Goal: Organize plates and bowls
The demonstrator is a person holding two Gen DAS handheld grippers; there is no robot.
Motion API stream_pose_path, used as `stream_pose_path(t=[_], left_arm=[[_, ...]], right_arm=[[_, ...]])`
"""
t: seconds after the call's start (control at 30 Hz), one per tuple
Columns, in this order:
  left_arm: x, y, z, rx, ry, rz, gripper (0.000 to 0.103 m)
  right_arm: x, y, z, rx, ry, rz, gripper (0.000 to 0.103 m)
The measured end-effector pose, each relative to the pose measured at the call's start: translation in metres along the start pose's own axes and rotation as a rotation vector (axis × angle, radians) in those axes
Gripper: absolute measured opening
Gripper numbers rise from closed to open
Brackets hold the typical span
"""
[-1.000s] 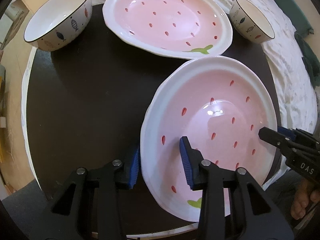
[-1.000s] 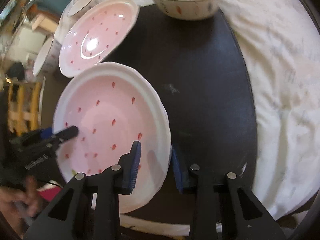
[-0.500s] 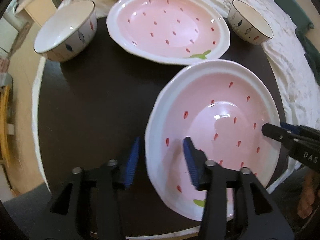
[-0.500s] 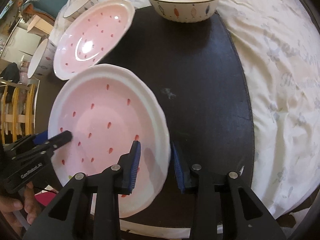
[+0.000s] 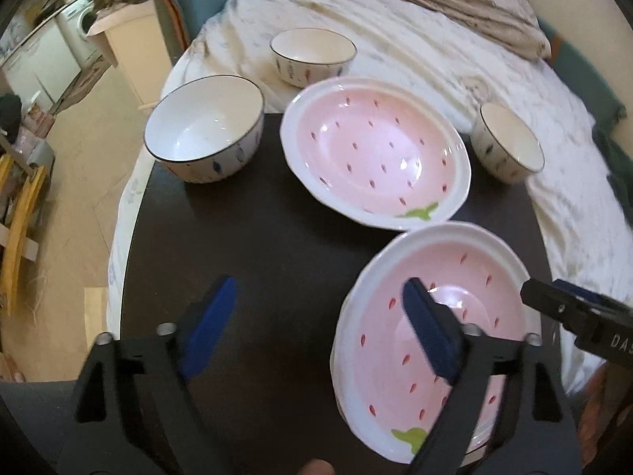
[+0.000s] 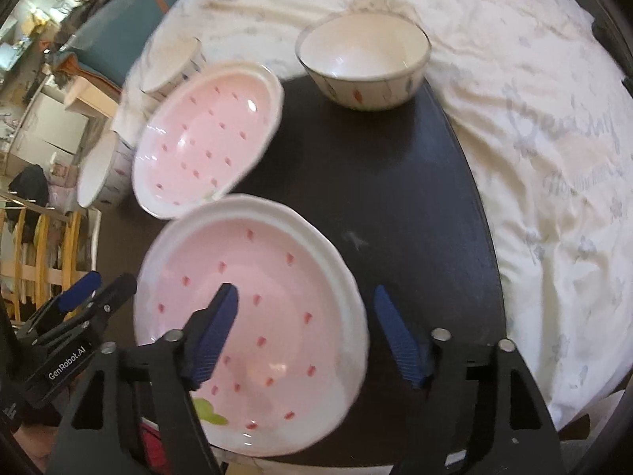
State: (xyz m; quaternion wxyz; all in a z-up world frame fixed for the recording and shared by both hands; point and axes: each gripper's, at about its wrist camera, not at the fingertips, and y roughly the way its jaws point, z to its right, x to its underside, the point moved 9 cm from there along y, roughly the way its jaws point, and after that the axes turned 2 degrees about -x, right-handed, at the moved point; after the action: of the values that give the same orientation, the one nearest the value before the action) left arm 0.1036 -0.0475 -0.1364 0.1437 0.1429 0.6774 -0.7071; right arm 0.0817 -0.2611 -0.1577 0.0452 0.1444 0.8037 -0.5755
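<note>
Setting: A round dark table point(image 5: 277, 261) stood against a bed draped in a white sheet point(image 5: 435, 47), and every dish was placed by reference to it.

Near plate: A pink strawberry-print plate point(image 5: 455, 340) sat at the table's near edge, its rim seeming to overhang slightly, though the fisheye blur made that hard to confirm.

Far plate: A matching second plate point(image 5: 376, 150) lay toward the table's far side, its rim just beside the near one.

Bowls: A large bowl point(image 5: 205, 126) rested on the table's far left edge; a small bowl point(image 5: 510, 142) sat at its far right edge, and a third bowl point(image 5: 312, 53) sat beyond the table on the sheet.

Left gripper point(image 5: 316, 324): Jaws spread wide and holding nothing, one pad over the near plate, the other over bare table.

Right gripper point(image 6: 306, 332): Likewise spread and empty, straddling the near plate's right rim.

Risk: Stacking looked likely next; a shallow pinch on the glossy rim could let the plate slip, tip off the table's near edge, or clip its twin.
</note>
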Motion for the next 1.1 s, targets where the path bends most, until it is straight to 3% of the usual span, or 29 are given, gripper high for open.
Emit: stream_pose_path(t=[0.1, 0.3, 0.6, 0.77, 0.97, 1.1], left_arm=[[-0.002, 0.003, -0.009, 0.019, -0.044, -0.018, 0.095], [-0.012, -0.002, -0.028, -0.02, -0.133, 0.013, 0.095], [-0.032, -0.011, -0.022, -0.03, -0.096, 0.004, 0.094], [-0.045, -0.002, -0.019, -0.01, -0.107, -0.049, 0.094], [-0.059, 0.016, -0.018, -0.019, -0.09, -0.077, 0.094], [-0.063, 0.031, -0.022, 0.007, -0.129, -0.095, 0.092]], right_arm=[[-0.004, -0.003, -0.004, -0.006, -0.011, 0.028, 0.081], [-0.01, -0.002, -0.009, -0.025, -0.005, 0.035, 0.081], [-0.026, -0.016, -0.022, -0.095, -0.007, 0.099, 0.081], [-0.048, -0.021, -0.023, -0.134, 0.007, 0.136, 0.081], [-0.071, -0.016, -0.019, -0.169, 0.04, 0.13, 0.081], [-0.085, -0.002, -0.016, -0.198, 0.077, 0.098, 0.081]])
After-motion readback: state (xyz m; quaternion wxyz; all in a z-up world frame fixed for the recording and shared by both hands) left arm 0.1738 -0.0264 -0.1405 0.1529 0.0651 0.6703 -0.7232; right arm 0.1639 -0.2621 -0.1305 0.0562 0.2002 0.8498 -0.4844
